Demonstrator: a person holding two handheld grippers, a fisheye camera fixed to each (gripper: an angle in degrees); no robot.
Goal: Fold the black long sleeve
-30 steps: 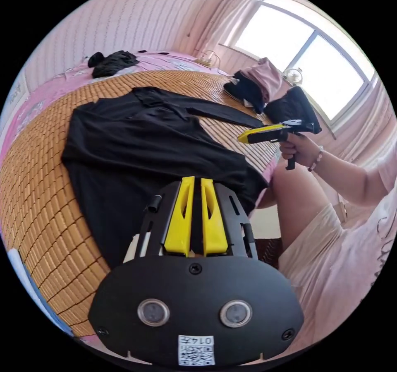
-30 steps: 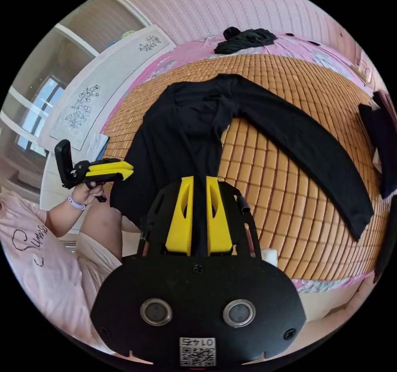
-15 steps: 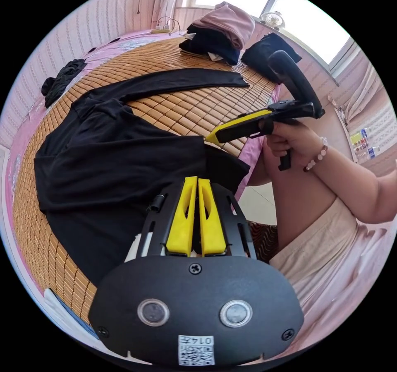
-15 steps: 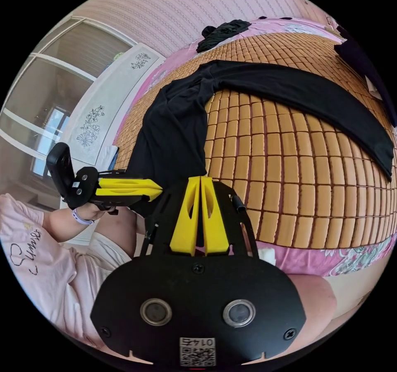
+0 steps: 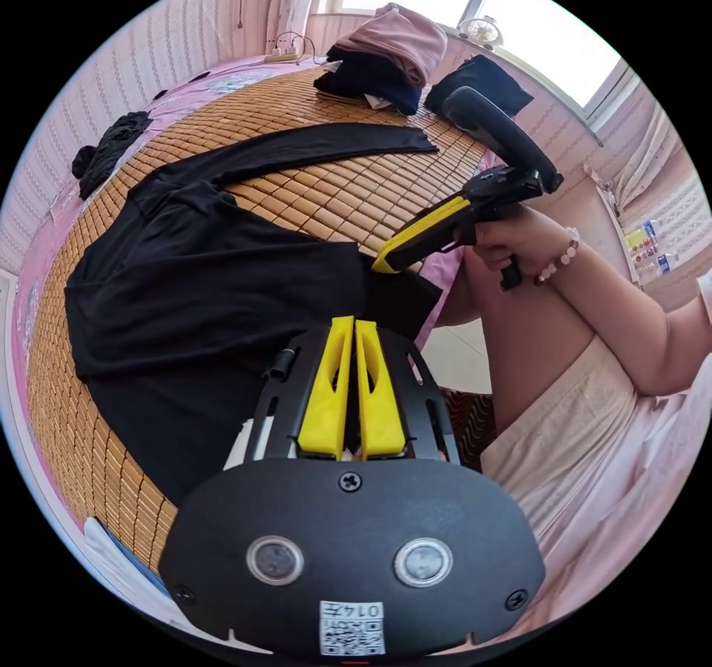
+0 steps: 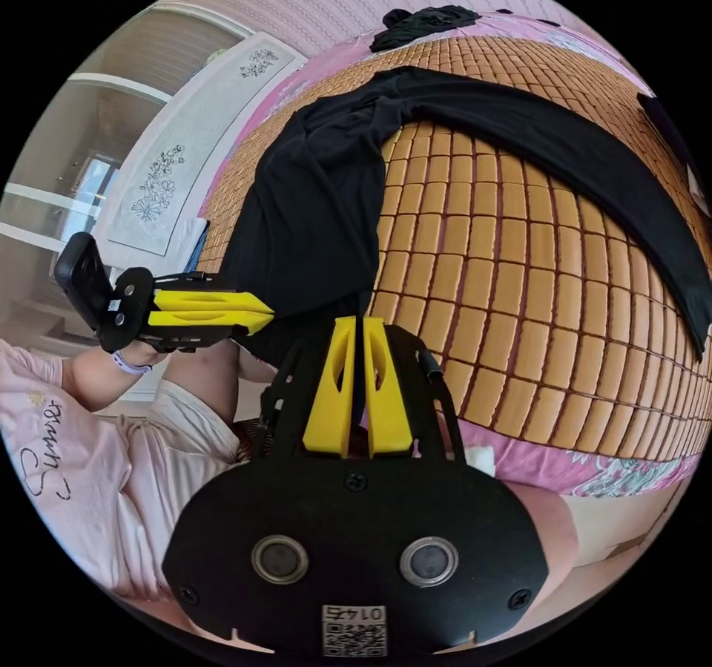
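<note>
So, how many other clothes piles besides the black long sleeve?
3: pink-topped stack and black bundle by the window, crumpled black heap near the wall; more may be hidden.

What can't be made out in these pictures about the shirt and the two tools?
- Left gripper view: the black shirt hem nearest the camera is hidden behind the left tool.
- Right gripper view: the shirt's hem corner sits behind the right tool; whether cloth lies between the jaws is unclear.
- Right gripper view: the folded pile is cut by the picture edge.
</note>
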